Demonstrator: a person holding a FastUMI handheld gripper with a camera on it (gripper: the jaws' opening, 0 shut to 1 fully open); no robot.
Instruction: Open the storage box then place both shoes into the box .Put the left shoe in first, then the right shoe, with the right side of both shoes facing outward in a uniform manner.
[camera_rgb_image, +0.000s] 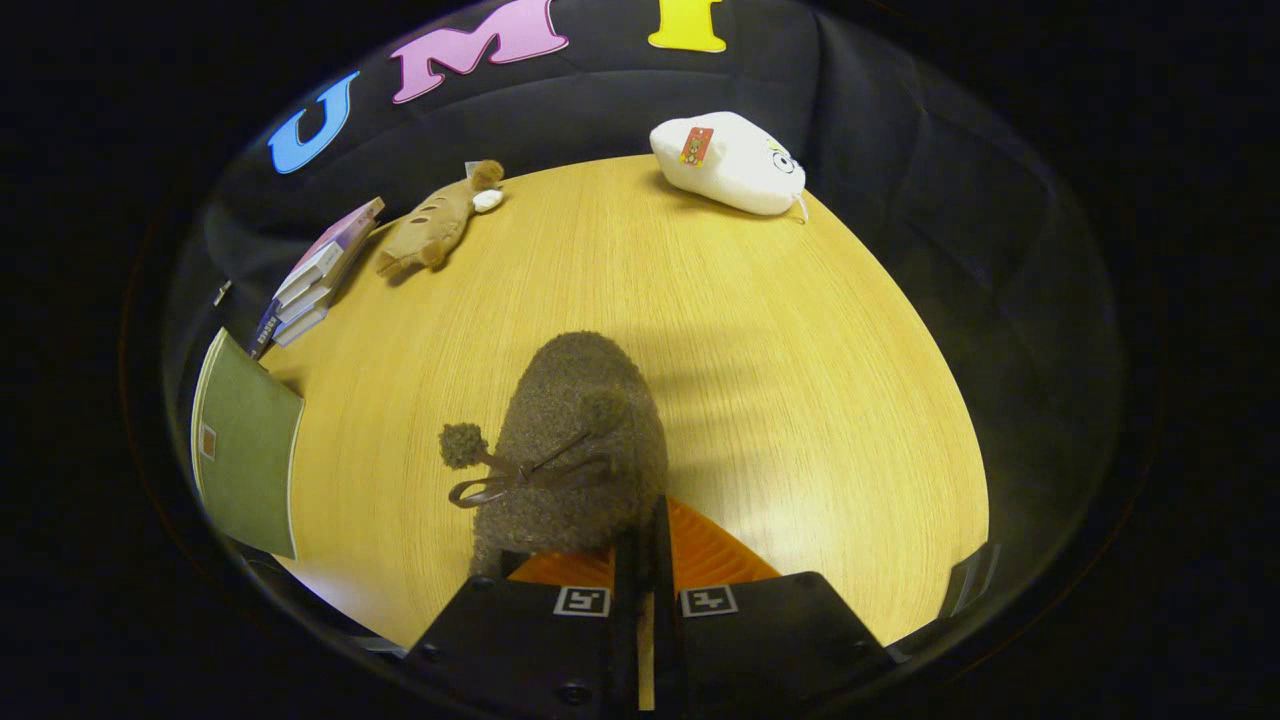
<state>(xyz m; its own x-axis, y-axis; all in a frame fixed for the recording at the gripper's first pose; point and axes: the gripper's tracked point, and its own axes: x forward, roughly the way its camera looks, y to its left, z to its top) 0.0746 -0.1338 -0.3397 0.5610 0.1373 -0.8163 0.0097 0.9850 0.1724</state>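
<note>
**Shoe sits right at your fingers**

Your gripper (640, 520) is clenched on the near end of the fuzzy brown shoe (575, 440); both fingers look pressed together on its rim. The shoe lies on the table (800, 380), and its long way runs straight ahead from your fingers. Its bow (500, 475) hangs to the left side. The next move is probably a lift, so keep it level.
</note>
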